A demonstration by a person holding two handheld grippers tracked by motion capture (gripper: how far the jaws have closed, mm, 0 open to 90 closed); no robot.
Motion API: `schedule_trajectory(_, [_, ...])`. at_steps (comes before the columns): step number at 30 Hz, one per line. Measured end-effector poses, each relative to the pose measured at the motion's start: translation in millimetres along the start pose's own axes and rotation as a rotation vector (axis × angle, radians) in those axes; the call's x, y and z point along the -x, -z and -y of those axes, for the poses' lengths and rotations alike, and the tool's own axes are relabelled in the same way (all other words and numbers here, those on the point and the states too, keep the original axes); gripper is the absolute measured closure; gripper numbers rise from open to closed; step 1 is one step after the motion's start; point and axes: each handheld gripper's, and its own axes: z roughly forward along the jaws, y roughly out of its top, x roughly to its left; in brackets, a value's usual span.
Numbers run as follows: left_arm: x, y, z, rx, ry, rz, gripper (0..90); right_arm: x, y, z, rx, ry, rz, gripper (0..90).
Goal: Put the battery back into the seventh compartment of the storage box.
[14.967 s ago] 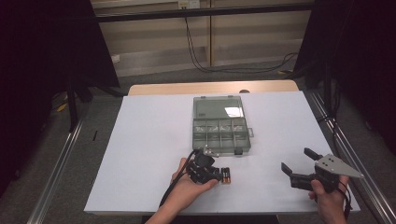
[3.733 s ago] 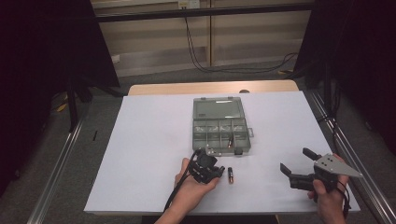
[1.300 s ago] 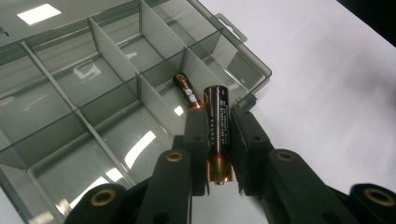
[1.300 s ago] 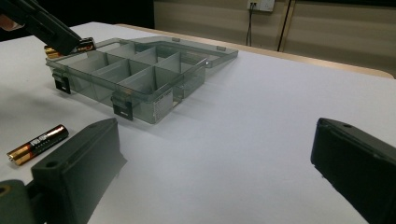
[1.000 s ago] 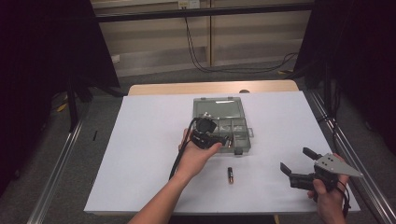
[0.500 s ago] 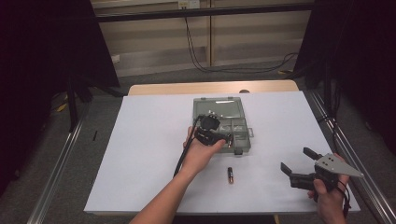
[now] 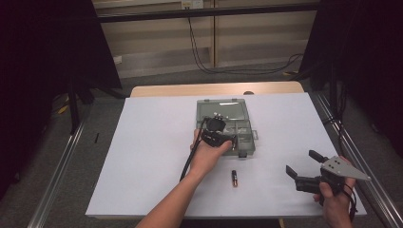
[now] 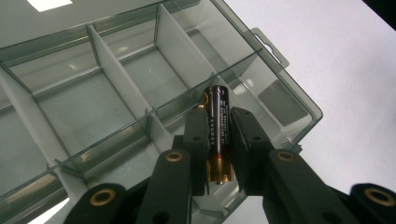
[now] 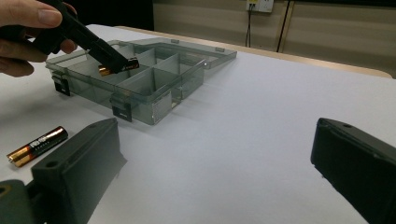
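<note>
Battery point(image 8: 218, 126) clamped lengthwise in left gripper point(image 8: 218, 122), over near-right compartments of open organizer box point(image 7: 247, 147). Lower slowly, centre between dividers, release only once low inside one cell, keeping jaws clear of thin walls. Right gripper point(image 9: 215, 163) wide open, holding nothing, resting near right table edge. Second battery point(image 7: 234, 178) lying on white table point(image 7: 142, 142), just near side of box.
</note>
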Motion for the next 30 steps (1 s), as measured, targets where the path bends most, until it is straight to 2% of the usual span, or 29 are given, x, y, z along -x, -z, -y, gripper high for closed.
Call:
schedule_trajectory(2, [0.9, 0.1, 1.2, 0.011, -0.001, 0.010, 75.3, 0.1, 0.0, 0.1, 0.000, -0.001, 0.000, 1.0])
schedule_trajectory(8, [4.0, 6.0, 4.1, 0.025, -0.038, 0.049, 55.0, 0.0, -0.6, 0.4, -0.003, -0.001, 0.000, 1.0])
schedule_trajectory(16, [7.3, 17.0, 9.7, 0.040, -0.055, 0.098, 26.1, -1.2, -0.8, 0.1, -0.006, -0.004, -0.001, 1.0])
schedule_trajectory(21, [12.9, 22.6, 13.6, 0.013, -0.087, 0.132, 4.7, -1.1, -0.7, 0.3, -0.008, -0.008, -0.003, 1.0])
schedule_trajectory(23, [16.6, 24.7, 16.0, 0.011, -0.101, 0.153, 2.2, -1.0, -0.6, 0.4, -0.008, -0.007, -0.003, 1.0])
schedule_trajectory(30, [24.9, 33.5, 23.2, -0.004, -0.137, 0.153, 0.0, -1.2, -0.9, 0.4, -0.008, 0.002, -0.004, 1.0])
